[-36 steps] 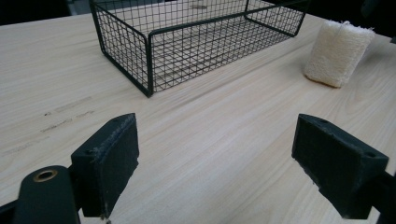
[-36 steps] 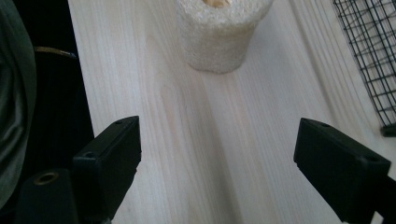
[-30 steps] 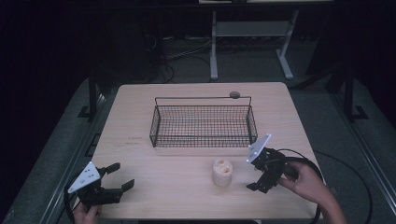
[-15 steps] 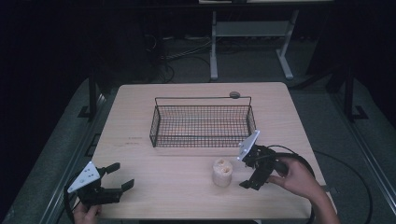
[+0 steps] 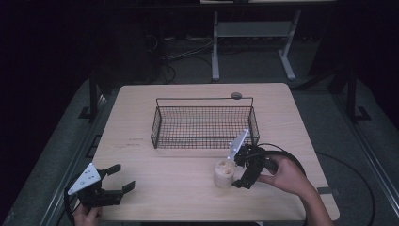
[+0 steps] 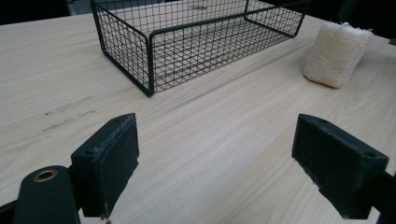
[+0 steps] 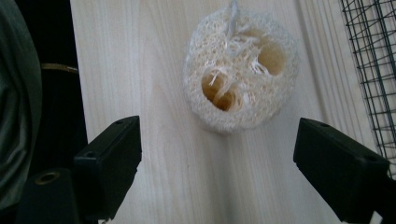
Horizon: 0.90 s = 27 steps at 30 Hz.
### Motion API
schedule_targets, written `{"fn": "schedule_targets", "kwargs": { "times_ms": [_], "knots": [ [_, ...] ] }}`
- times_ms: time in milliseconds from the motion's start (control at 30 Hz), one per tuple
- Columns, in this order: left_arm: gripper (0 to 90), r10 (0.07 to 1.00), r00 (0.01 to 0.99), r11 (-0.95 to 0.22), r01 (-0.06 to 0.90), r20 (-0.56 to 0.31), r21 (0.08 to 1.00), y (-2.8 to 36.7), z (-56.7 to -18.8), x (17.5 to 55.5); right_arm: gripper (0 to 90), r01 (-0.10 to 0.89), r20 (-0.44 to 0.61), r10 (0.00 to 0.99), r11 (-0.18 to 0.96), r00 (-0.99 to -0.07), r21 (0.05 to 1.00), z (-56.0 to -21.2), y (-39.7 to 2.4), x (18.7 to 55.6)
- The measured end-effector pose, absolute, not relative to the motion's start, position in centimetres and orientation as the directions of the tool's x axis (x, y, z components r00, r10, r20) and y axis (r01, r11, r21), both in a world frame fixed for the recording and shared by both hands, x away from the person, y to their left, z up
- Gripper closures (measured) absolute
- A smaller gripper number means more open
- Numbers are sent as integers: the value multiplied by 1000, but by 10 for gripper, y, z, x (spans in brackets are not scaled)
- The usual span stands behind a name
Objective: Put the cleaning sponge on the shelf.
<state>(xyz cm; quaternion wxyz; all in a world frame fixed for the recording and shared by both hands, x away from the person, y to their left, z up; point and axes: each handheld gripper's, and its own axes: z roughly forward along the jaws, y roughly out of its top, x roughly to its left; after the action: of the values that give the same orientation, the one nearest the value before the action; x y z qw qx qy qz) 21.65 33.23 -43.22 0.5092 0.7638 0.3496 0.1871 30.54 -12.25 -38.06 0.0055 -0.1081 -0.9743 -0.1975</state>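
A cream loofah sponge (image 5: 223, 173) stands upright on the wooden table (image 5: 155, 167), just in front of the black wire basket (image 5: 205, 123). My right gripper (image 5: 237, 173) is open right beside the loofah on its right, pointed down at it; in the right gripper view the loofah (image 7: 240, 70) lies ahead of the wide-apart jaws, not between them. My left gripper (image 5: 120, 179) rests open at the table's front left corner, nothing between its jaws. From the left gripper view I see the basket (image 6: 196, 42) and the loofah (image 6: 335, 53) far off.
The basket is empty and sits mid-table. A small dark round object (image 5: 236, 95) lies at the table's far edge behind it. A cable (image 5: 282, 153) loops from my right gripper over the table. The front edge is close to both grippers.
My right gripper has moved left and slightly forward, from well right of the loofah to right next to it. The left gripper has stayed put.
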Motion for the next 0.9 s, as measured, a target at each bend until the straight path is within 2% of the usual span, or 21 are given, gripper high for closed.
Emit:
{"fn": "schedule_targets", "kwargs": {
  "times_ms": [667,800,833,900],
  "knots": [
    [141,722,687,-227,338,-75,913,333,-431,216,205,208,65,197,919,-978,336,-387,-96,323],
    [141,722,688,-226,339,-76,913,334,-431,216,241,201,70,189,925,-979,323,-389,-92,324],
    [141,723,687,-225,338,-76,914,334,-431,216,280,190,55,182,928,-982,322,-389,-91,324],
    [141,725,685,-220,338,-79,915,334,-431,216,282,186,52,179,928,-982,322,-389,-91,323]
  ]
}}
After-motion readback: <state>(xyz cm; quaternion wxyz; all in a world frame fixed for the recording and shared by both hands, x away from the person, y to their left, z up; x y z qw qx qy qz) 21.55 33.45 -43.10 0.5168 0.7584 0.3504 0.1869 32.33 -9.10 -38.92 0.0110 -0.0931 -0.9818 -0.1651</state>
